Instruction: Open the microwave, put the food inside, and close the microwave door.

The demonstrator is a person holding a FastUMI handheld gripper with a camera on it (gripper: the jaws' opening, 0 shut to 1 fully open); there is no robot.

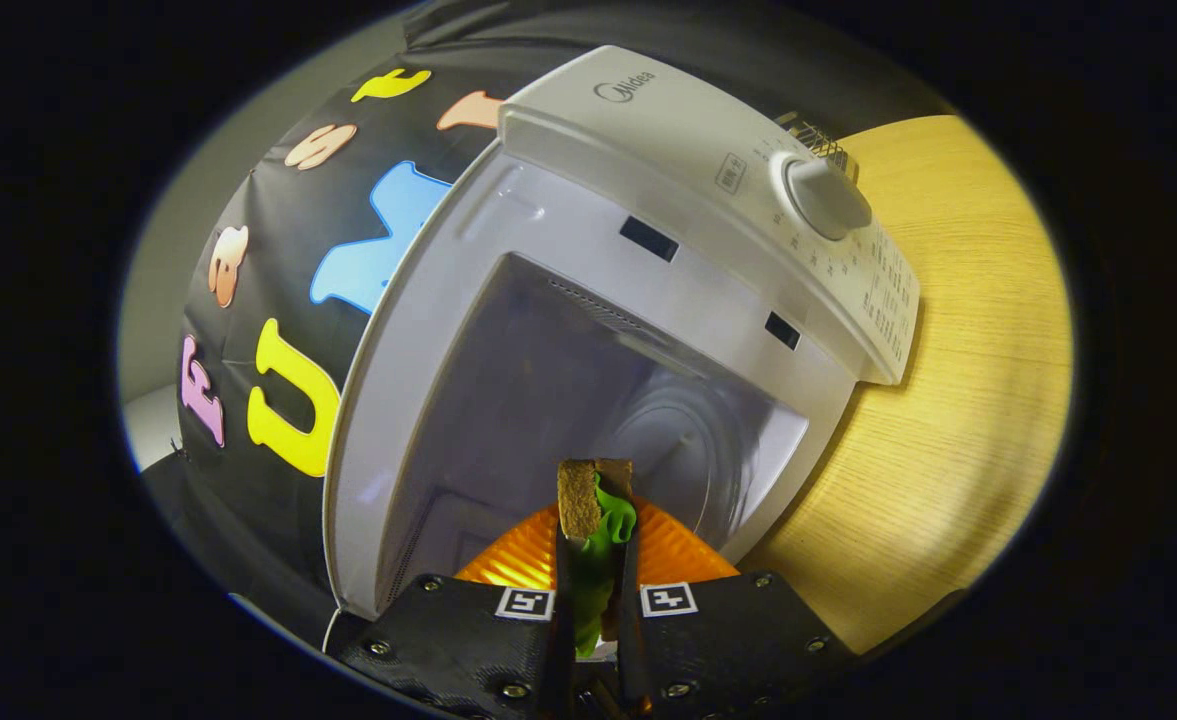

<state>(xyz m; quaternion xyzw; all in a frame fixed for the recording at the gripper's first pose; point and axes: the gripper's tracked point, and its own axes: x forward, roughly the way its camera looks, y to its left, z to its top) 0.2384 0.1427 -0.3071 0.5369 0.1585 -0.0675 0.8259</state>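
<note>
The gripper (pixel 596 590) had its two fingers (pixel 562 600) clenched on a sandwich-like food item w/ brown bread slices and a green leafy filling (pixel 596 530), one finger pressing each side, food standing up on edge between them. The bread's top end stuck out past the fingertips. Just under and behind the food sat a ribbed orange round dish (pixel 678 550), showing on both sides of the fingers; couldn't tell if the food touched it.

Just ahead, the white microwave oven (pixel 588 250) stood open, seen tilted in the view, its cavity (pixel 508 400) facing the gripper. The orange dish lay at the cavity's mouth. Deeper in, beyond the food, a clear round glass turntable (pixel 688 440) rested on the cavity floor. Two dark rectangular latch slots (pixel 648 238) were cut in the front frame next to the cavity opening.

Beyond the slots ran the control panel w/ a white round knob (pixel 826 198). The microwave sat on a light wooden tabletop (pixel 968 380), which spread out past the panel side.
</note>
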